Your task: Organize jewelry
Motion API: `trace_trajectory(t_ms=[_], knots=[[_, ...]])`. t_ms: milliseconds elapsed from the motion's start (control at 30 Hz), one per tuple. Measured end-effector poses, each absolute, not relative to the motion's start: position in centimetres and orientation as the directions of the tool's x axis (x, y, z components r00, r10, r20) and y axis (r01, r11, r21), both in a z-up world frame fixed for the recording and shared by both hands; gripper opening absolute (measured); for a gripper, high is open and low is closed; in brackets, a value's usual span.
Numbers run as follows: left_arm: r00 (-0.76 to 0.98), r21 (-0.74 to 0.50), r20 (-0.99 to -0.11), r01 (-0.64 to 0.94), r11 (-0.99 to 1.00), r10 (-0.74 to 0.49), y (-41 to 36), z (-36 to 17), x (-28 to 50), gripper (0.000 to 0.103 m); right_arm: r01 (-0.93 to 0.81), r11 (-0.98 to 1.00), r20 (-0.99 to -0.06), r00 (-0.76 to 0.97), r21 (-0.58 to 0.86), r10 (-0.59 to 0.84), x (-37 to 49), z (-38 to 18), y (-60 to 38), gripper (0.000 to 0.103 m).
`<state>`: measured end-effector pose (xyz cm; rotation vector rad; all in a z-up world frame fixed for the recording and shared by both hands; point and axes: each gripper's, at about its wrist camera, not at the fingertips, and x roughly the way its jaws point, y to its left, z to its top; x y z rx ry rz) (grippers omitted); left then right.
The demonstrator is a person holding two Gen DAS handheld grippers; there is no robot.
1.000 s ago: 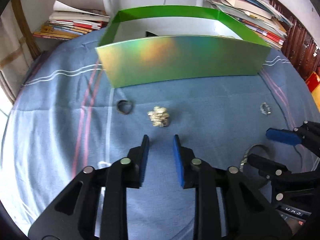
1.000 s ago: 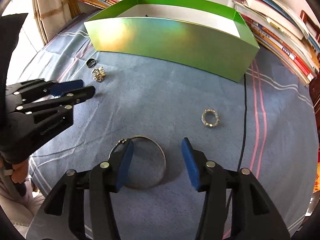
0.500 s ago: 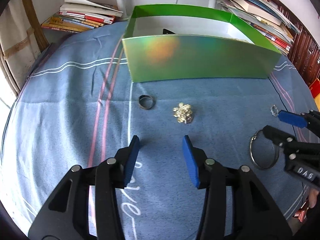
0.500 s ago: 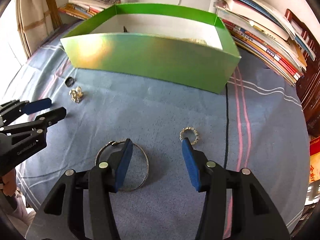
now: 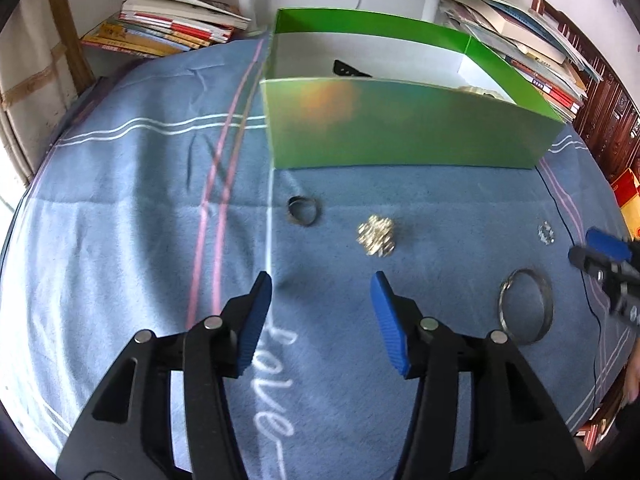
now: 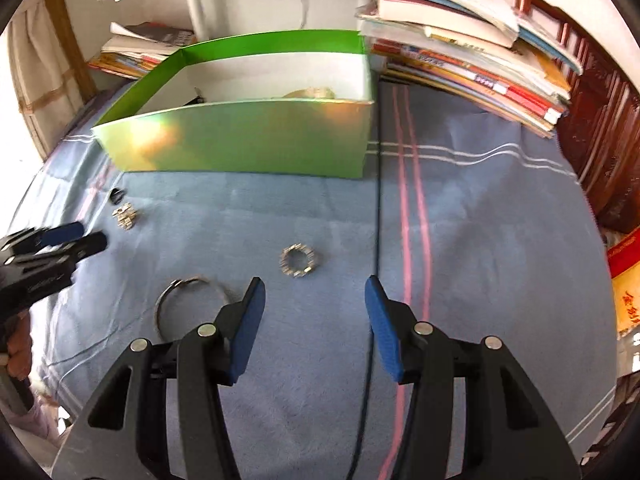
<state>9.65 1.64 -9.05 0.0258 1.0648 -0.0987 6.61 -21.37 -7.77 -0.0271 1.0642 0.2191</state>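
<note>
My left hand-held gripper [image 5: 321,280] has just been opening, nothing between its jaws, short of the gold cluster [image 5: 376,235]; my right hand-held gripper [image 6: 312,285] gapes empty near the beaded ring [image 6: 299,260].

Left tool [image 5: 321,285] just opened wider, empty, gold cluster [image 5: 376,236] ahead

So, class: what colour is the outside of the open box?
Shiny green box, with an iridescent orange glare; clearest in the left wrist view.

Our two handheld grippers, the left gripper [image 5: 322,284] and right gripper [image 6: 312,286], are black plastic frames with silver round screws and ribbed blue pads [image 5: 387,322], white lettering on one side.
</note>
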Motion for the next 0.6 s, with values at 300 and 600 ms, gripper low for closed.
trace_trajectory(t_ms=[300,600], knots=[[0.467,-0.021,-0.880,0.148,0.989,-0.089,-1.5,-9.3,12.2,0.050,-0.326,0.937,-0.872,0.414,0.127,0.263,5.1,-8.5,-17.2,0.057],[0.462,-0.029,-0.879,0.193,0.981,-0.117,-2.5,-9.7,12.7,0.029,-0.261,0.961,-0.886,0.418,0.096,0.202,6.0,-9.6,-18.2,0.037]])
